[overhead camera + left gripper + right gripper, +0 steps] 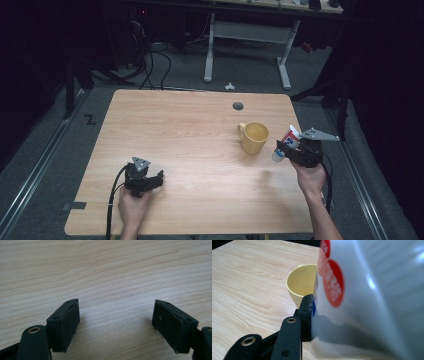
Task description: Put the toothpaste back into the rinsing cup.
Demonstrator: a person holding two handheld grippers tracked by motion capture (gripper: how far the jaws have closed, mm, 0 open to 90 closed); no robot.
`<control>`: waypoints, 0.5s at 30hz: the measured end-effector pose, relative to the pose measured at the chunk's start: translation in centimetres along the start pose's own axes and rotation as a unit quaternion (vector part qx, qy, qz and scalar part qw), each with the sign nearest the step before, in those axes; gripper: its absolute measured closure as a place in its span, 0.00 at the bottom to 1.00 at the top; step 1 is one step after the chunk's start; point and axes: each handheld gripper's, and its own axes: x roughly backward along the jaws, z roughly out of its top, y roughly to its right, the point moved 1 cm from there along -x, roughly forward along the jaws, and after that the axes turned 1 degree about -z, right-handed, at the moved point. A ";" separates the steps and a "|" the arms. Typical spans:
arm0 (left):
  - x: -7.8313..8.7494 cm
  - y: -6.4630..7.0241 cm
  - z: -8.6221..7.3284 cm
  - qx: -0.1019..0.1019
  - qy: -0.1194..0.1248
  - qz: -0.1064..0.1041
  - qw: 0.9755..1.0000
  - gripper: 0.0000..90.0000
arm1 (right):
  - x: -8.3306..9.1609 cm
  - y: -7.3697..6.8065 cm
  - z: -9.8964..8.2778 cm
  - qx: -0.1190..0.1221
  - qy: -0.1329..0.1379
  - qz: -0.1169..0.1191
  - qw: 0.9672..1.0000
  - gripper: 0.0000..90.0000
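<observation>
A yellow mug (253,137) stands upright on the wooden table (190,145), right of the middle. Just right of it my right gripper (291,148) hangs above the table, shut on a white bottle (286,144) with red and blue print, tilted with its cap end toward the mug. In the right gripper view the bottle (372,297) is pressed by the left jaw, and the mug (302,286) sits just beyond it with its inside bare. My left gripper (159,177) rests low near the table's front left; its pads (67,322) stand wide open over bare wood.
A round cable hole (238,106) lies in the table behind the mug. Beyond the far edge stands a white-legged desk frame (250,45) with cables on the floor. The table's right edge runs close beside my right hand.
</observation>
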 end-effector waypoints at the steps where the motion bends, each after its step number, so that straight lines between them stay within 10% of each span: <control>1: 0.0 0.0 0.0 0.000 0.000 0.000 1.000 0.25 | 0.0 -0.1 0.2 0.003 0.000 0.000 1.000 0.72; 15: 0.0 0.0 0.0 0.000 -0.001 -0.001 1.000 0.25 | 0.5 -0.5 1.5 0.014 0.003 0.015 1.000 0.73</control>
